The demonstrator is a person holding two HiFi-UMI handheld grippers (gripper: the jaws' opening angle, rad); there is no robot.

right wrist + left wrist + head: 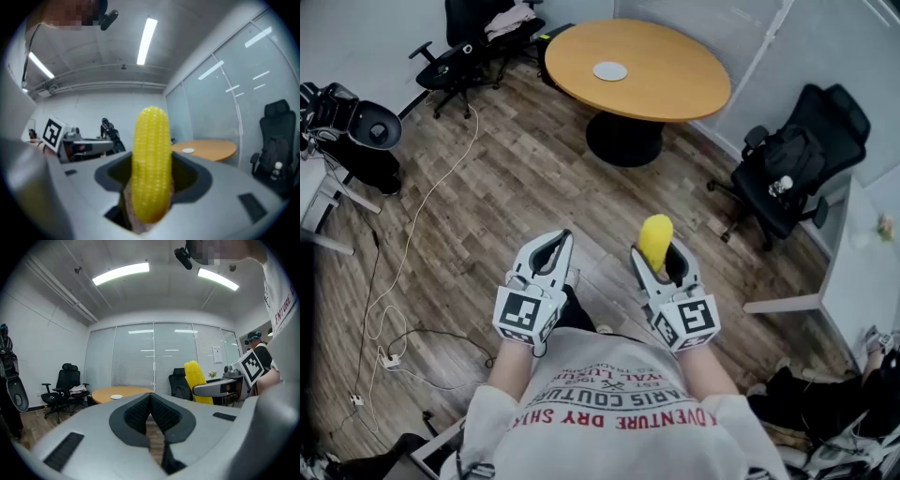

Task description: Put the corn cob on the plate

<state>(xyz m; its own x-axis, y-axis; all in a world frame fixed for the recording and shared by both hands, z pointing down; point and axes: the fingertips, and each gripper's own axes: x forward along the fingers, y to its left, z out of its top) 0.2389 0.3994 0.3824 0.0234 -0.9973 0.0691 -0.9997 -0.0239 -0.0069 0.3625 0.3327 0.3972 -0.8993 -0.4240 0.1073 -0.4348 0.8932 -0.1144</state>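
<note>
Corn cob [655,239] upright in the right gripper [661,255], well apart from the plate [609,70].
Long axis vertical; wide-set jaws clamp its lower half. Left gripper [551,251] closed, empty.

viewed steeply down from the head; left gripper [562,237] and right gripper [658,251] are looked along closely, level; the round orange wooden table [675,75] is shared by all.

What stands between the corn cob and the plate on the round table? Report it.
Nothing visible. The right gripper holds the corn cob upright; only wooden floor lies between it and the table with the plate. The chairs stand off to the sides.
</note>
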